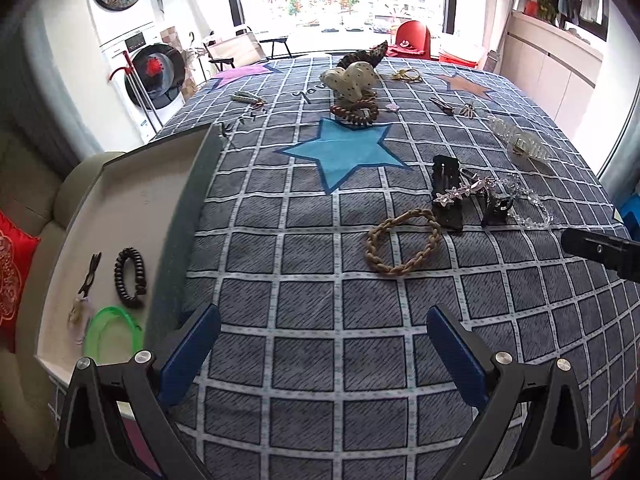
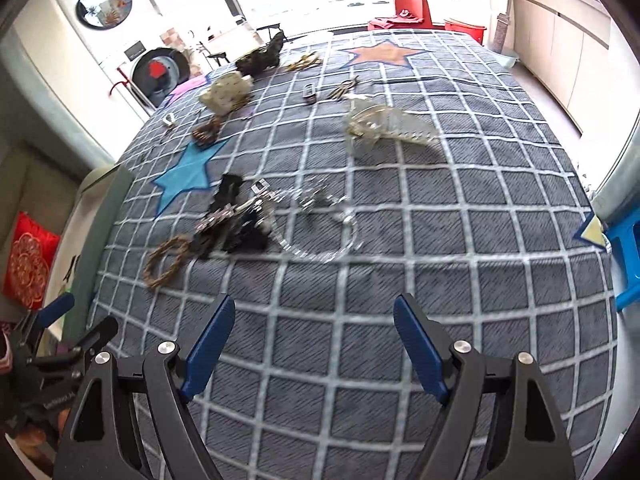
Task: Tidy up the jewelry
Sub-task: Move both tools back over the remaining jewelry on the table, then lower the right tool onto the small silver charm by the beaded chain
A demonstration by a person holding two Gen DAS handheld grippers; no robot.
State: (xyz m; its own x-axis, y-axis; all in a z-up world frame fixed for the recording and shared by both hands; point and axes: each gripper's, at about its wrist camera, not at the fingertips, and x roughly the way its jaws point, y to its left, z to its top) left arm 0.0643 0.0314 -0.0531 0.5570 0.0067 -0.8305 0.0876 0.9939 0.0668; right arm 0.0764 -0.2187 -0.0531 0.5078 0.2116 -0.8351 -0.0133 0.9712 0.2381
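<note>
While both grippers are held above the checked grey tablecloth (image 1: 304,344), nothing is grasped by either of them. The left gripper (image 1: 323,350) is seen with its blue pads spread wide and only cloth between them, and the right gripper (image 2: 314,344) is released in the same way.

The jewelry is found in two places. In the white tray (image 1: 132,200) at the left edge of the table, a dark spiral hair tie (image 1: 129,278), a green bangle (image 1: 113,334) and a small dark clip (image 1: 90,274) are already laid. On the cloth, a braided brown hair tie (image 1: 404,246) is lying just beside a black hair clip (image 1: 447,192), on which a silver star clip (image 1: 464,192) is resting. A clear bead bracelet (image 1: 528,204) and a transparent claw clip (image 1: 520,142) are placed further right. Near the far edge, a cream dotted scrunchie (image 1: 352,80) is set above a brown spiral tie (image 1: 354,114).
</note>
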